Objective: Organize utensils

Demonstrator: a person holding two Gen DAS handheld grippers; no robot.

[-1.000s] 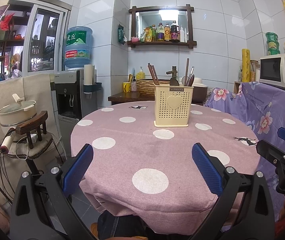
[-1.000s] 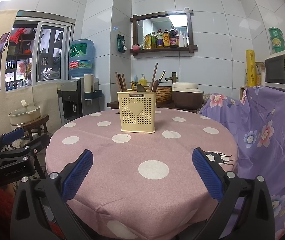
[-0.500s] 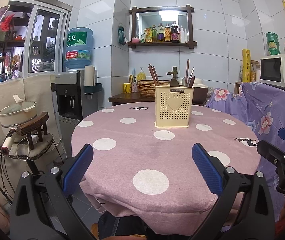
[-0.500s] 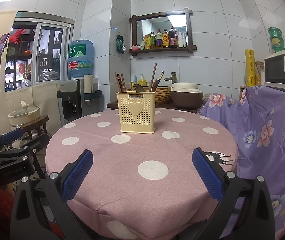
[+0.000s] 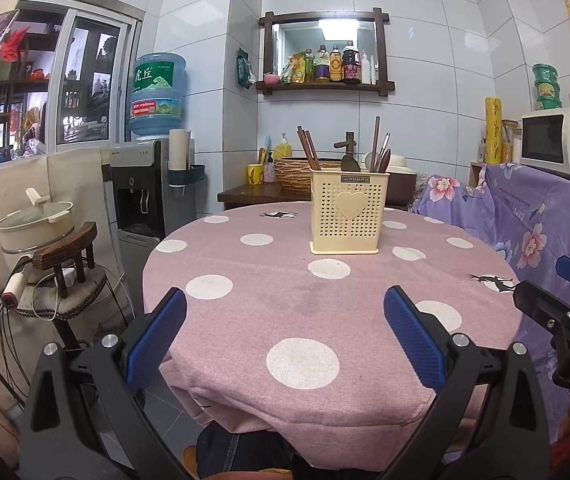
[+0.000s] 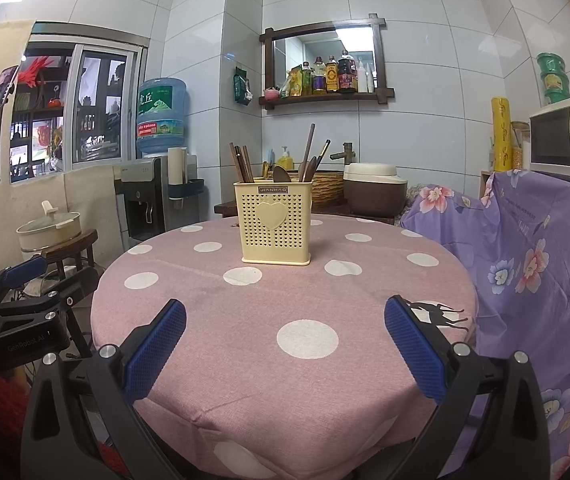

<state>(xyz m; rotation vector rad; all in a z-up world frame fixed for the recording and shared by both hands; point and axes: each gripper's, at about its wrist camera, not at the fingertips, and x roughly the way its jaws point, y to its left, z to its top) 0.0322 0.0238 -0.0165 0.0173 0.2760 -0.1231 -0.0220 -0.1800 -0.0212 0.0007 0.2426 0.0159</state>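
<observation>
Little has moved since the earlier frames: both grippers hang at nearly the same spot before the round surface (image 5: 365, 320), with only a slight shift in each view, and the cream utensil holder (image 5: 348, 211) has stayed where it was.

From the left wrist view, the left gripper (image 5: 285, 336) is above the near edge of the pink polka-dot tablecloth (image 5: 269, 292), its jaws spread wide and holding nothing. The right gripper (image 6: 285, 334) hangs likewise in its own view, jaws wide and empty, and its blue pads (image 6: 156, 346) frame a white dot on the cloth.

The utensil holder stands upright towards the far side of the surface, well apart from both grippers, a heart shape on its perforated front. Inside it, brown chopsticks (image 5: 308, 153) lean at the left, and a tall dark handle (image 5: 375, 142) rises at the right beside other utensil handles; a dark spoon bowl (image 5: 350, 163) shows between them.

Behind the surface are a water dispenser (image 5: 147, 184) with a blue bottle (image 5: 156, 94), a wall shelf of bottles (image 5: 325, 66), and a white microwave (image 5: 557, 140) above a purple floral cloth (image 5: 533, 220).
</observation>
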